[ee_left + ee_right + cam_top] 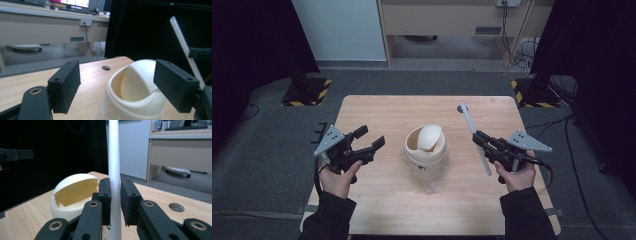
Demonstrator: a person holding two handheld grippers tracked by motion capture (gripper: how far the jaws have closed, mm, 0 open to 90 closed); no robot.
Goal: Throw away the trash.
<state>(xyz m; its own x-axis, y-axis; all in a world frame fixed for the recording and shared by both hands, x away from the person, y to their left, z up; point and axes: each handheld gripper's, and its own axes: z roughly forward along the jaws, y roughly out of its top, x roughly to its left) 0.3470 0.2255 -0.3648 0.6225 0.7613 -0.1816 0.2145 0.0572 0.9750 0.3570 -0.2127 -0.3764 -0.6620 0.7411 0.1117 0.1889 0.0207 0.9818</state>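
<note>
Pinching a long white strip (113,170) between pressed-together jaws, the right gripper (482,141) hovered near the table's (377,210) right edge. The cream swing-lid bin (426,150) stood mid-table, and the left gripper (367,140) waited spread beside it. Feeding the strip in likely demanded aiming its lower end squarely at the lid's opening.

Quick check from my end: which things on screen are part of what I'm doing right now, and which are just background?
In play:
- white strip, clamped in the right gripper
- cream swing-lid bin at mid-table
- left gripper, open, beside the bin

Background:
- table's cable hole
- keyboard on the floor
- desk behind
</note>
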